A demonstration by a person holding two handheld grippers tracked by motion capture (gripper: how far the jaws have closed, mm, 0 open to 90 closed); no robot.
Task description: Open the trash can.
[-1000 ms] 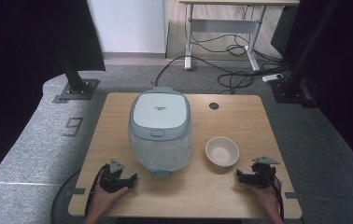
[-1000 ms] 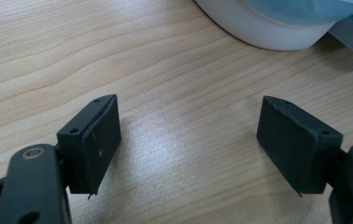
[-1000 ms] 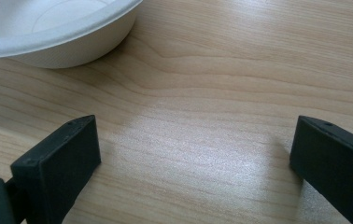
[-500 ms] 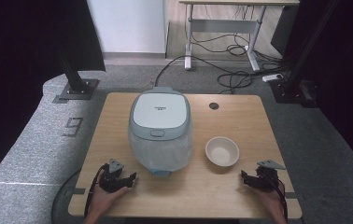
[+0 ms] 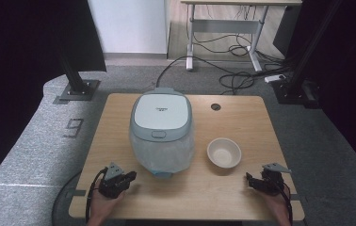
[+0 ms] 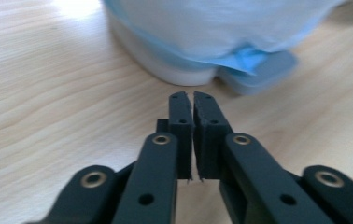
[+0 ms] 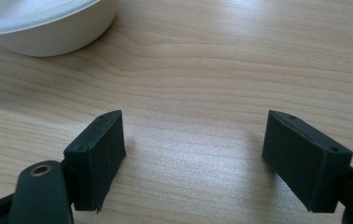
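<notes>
both grippers flank the rice cooker (image 5: 162,129): left gripper (image 5: 130,178), jaws just closed on nothing, points at its base; right gripper (image 5: 250,181), wide and empty, sits near the bowl (image 5: 223,153).

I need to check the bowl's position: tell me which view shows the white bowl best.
The high view: the whole white bowl sits on the table, right of the rice cooker. The right gripper view catches just its side.
</notes>
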